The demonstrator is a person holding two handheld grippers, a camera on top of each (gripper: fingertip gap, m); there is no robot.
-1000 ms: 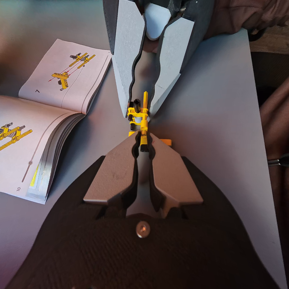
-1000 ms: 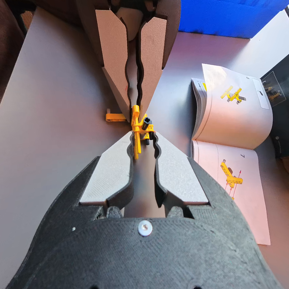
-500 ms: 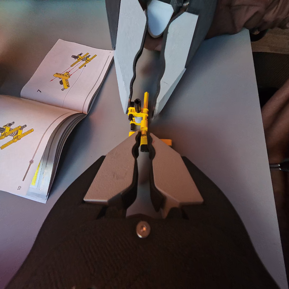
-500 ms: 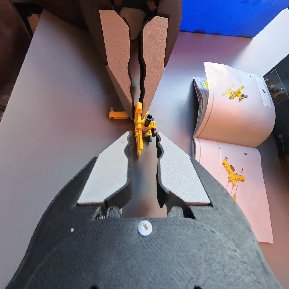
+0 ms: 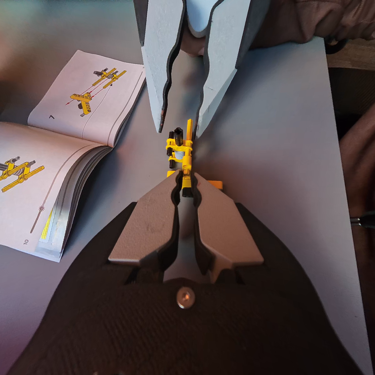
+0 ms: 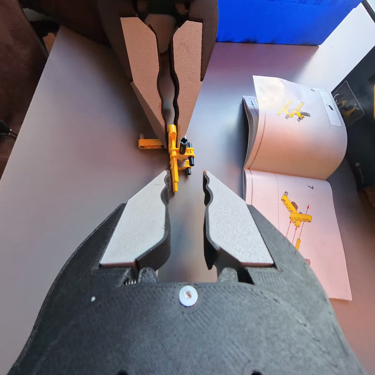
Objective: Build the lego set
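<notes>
While left claw [image 5: 185, 178] grips the yellow model [image 5: 180, 150], right claw [image 6: 185, 176] gapes released around its rod; keep model steady, realign.

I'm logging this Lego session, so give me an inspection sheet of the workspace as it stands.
Surface: grey table, mostly bare.
Job's things: yellow-and-black assembly held above the table; loose yellow beam lying behind it; open instruction booklet.
Clutter: dark box beyond the booklet.
Grippers: left gripper shut on the assembly; right gripper open, fingers flanking the yellow axle.
Cables: nothing seen.
Surroundings: blue panel; person's brown sleeve.
</notes>
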